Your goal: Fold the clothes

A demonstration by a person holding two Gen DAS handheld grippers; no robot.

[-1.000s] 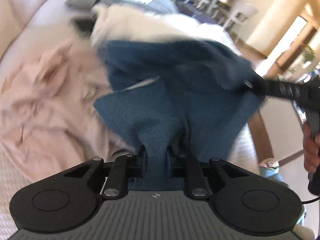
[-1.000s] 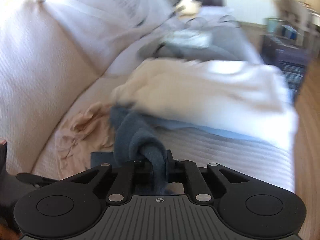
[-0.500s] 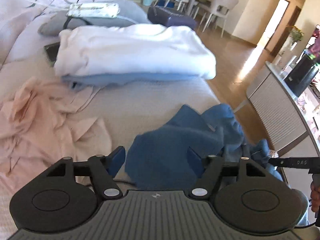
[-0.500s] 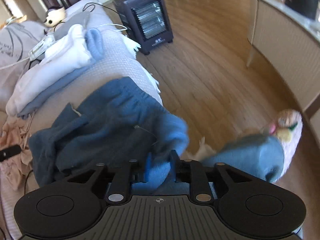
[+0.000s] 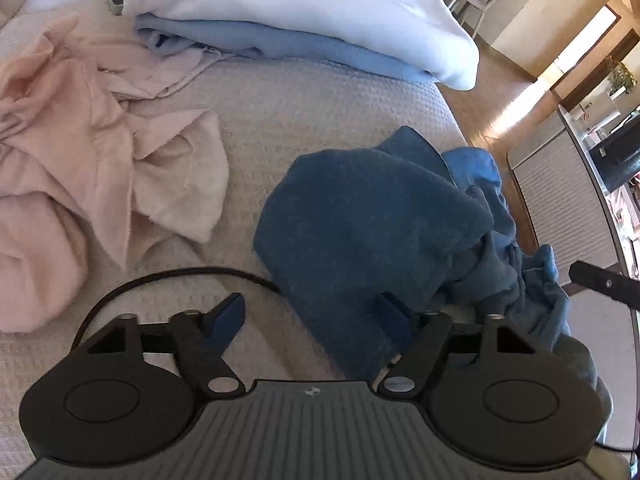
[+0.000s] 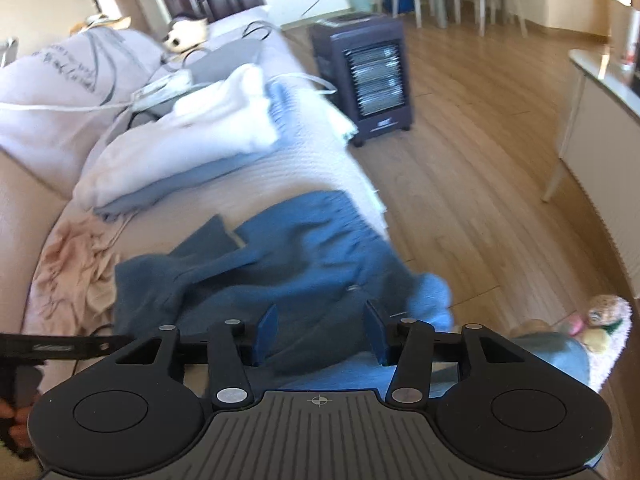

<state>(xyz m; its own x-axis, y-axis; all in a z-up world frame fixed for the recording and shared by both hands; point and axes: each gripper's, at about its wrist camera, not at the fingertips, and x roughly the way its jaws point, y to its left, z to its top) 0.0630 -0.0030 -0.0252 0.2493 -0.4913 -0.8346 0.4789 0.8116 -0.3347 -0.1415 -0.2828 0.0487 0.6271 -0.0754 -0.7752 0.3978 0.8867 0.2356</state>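
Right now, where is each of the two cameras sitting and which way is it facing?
Left wrist: rides the left hand-held gripper, tilted down over the bed; sees the dark blue garment, pink garment, folded stack; its jaws closing, and the right gripper's tip.
Right wrist: rides the right hand-held gripper, facing along the bed's edge towards the heater and floor; its jaws opening, apart over blue fabric; fingers at lower left.
Shared: the blue and pink garments, the stack.

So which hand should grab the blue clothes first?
Probably the right tool: its opening jaws sit over the blue clothes. The left tool, closing slightly, has mostly bare bed between its jaws.
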